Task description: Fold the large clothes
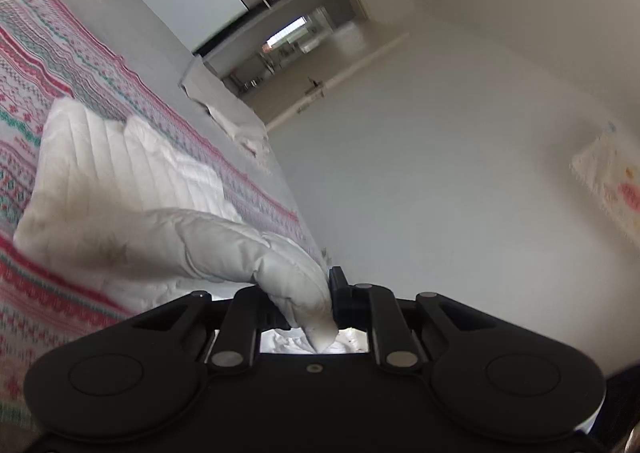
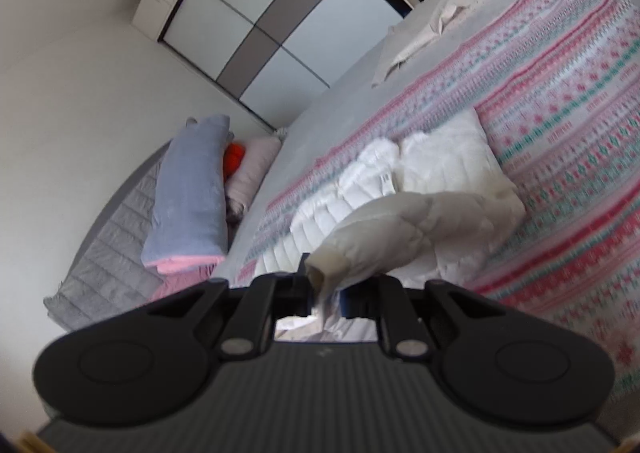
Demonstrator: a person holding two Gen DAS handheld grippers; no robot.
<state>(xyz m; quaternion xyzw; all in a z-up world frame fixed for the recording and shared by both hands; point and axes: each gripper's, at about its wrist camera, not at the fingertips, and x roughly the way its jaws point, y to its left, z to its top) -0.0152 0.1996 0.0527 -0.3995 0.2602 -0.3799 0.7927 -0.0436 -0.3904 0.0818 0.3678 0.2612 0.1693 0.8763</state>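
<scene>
On the bed, over a pink, white and teal patterned blanket spread across the grey sheet, lies a white quilted puffer jacket. Its body rests flat around the middle of the blanket, and both sleeves are lifted off it toward the cameras.

The left gripper has its jaws closed tight on the end of one sleeve; the padded fabric bunches between them and a fold of it pokes down through the gap. The sleeve arches up from the jacket body, clear of the blanket.

The right gripper has its jaws pinched on the cuff of the other sleeve, whose open end shows a slightly yellowed rim just at the jaws. This sleeve also rises away from the jacket.

At the far edge of the bed, a crumpled pale cloth lies on the bare sheet, well apart from the jacket. Beside the bed's near-left edge stands a blue-and-pink folded blanket, with an orange item and a pale pillow just next to it. A wardrobe with grey and white panels stands beyond the bed.
</scene>
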